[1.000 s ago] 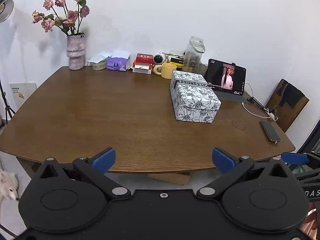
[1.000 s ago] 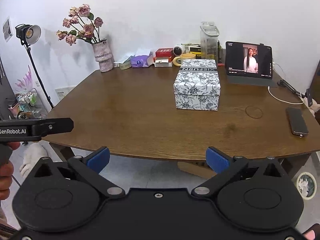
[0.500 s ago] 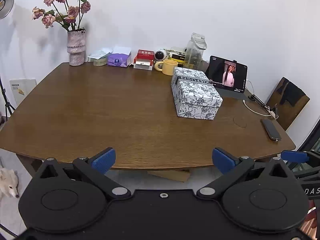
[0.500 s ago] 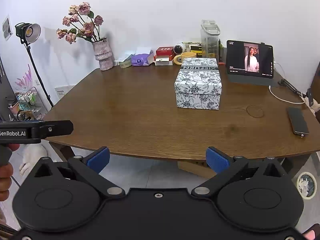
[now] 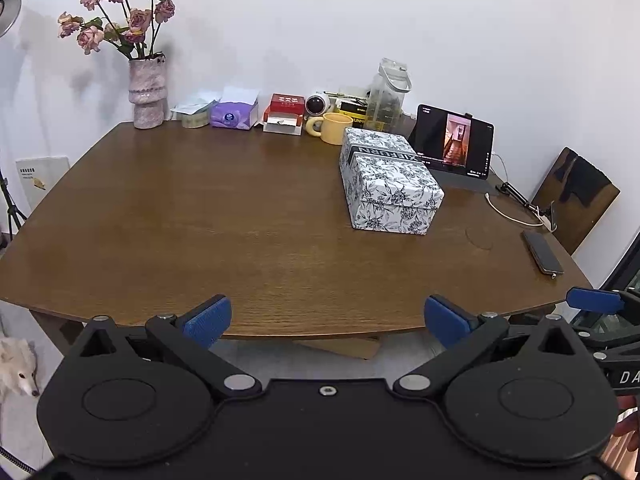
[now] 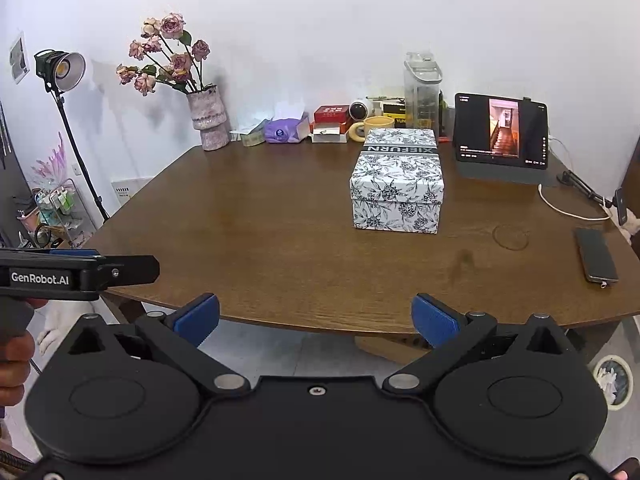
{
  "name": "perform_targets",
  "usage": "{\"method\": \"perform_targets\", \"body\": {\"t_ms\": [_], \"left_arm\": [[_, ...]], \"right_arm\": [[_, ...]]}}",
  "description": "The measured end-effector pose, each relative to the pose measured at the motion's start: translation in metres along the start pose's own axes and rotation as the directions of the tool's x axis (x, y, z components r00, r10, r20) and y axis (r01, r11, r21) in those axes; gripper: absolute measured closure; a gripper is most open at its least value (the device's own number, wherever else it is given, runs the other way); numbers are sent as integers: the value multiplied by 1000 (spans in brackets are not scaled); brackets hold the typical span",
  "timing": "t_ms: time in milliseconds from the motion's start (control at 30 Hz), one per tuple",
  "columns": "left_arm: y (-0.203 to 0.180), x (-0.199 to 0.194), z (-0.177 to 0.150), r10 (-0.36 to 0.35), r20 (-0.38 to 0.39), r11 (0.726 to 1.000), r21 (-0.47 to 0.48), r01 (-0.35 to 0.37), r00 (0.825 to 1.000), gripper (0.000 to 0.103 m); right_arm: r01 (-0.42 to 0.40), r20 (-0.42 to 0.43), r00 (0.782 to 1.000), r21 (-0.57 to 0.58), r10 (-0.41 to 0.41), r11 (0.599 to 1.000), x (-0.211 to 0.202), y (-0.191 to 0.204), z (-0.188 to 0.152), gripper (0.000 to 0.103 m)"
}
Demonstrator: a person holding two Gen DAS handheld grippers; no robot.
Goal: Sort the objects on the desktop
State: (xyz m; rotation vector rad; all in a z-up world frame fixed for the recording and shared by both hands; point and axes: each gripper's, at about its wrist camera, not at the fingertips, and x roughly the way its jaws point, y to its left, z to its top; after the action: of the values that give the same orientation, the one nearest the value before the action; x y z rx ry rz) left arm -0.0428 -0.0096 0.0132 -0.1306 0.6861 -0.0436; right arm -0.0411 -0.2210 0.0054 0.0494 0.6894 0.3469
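Both the left gripper (image 5: 327, 316) and the right gripper (image 6: 315, 317) stood wide open at the table's (image 5: 208, 216) near edge, holding and touching nothing. The patterned box (image 6: 397, 180) rested toward the far right corner.

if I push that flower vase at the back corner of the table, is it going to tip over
Probably, if pushed high up. The vase is tall and narrow, and its long-stemmed roses lean out to one side, so it looks top-heavy. It looks like ceramic, so likely breakable. A low push near its flared base should slide it across the wooden table.
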Motion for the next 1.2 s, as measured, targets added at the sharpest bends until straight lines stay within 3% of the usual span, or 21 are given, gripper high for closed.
{"method": "perform_targets", "body": {"t_ms": [1200], "left_arm": [[-2,9,0,-1,-25,1000,12,2,1000,0]], "right_arm": [[7,-18,1000,-5,-7,1000,5,1,-5,0]]}}
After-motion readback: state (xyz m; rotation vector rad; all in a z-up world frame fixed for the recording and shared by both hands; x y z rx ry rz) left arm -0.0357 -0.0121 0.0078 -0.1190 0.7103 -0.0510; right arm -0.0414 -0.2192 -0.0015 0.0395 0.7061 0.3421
